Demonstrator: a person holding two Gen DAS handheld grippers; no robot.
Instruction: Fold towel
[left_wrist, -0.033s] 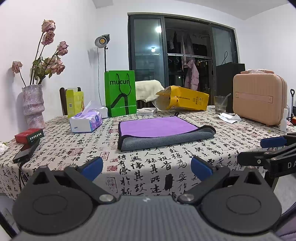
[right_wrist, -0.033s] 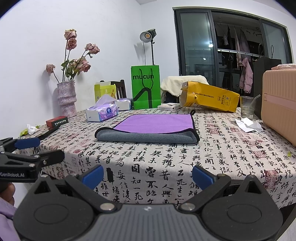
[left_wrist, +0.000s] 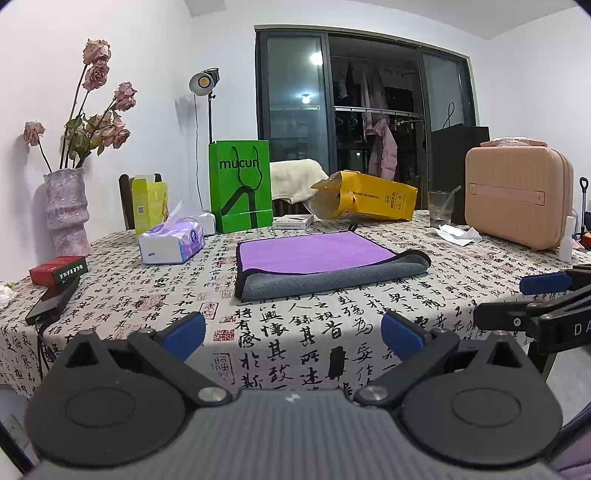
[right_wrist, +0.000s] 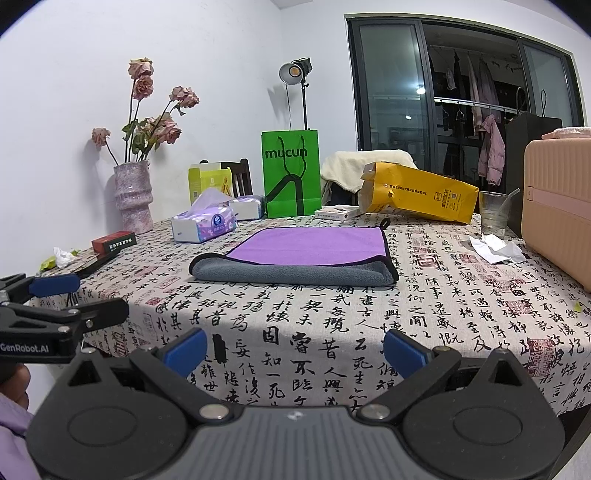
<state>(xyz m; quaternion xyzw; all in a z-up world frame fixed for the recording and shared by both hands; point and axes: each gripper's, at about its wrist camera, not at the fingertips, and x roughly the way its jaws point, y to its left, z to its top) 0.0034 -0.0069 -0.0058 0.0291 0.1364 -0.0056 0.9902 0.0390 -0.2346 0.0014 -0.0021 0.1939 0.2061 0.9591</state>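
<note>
A towel (left_wrist: 317, 262), purple on top and grey underneath, lies folded flat on the table's middle, with its rolled grey fold toward me; it also shows in the right wrist view (right_wrist: 295, 254). My left gripper (left_wrist: 293, 334) is open and empty, held back from the table's near edge, well short of the towel. My right gripper (right_wrist: 293, 349) is open and empty, also off the near edge. Each gripper shows at the side of the other's view: the right gripper (left_wrist: 546, 291), the left gripper (right_wrist: 55, 295).
The table (left_wrist: 332, 332) has a calligraphy-print cloth. Around the towel stand a tissue box (left_wrist: 171, 240), green bag (left_wrist: 240, 184), yellow bag (left_wrist: 365, 197), glass (left_wrist: 439, 206), pink case (left_wrist: 517, 203), vase (left_wrist: 66, 206), red box (left_wrist: 57, 269) and phone (left_wrist: 48, 306).
</note>
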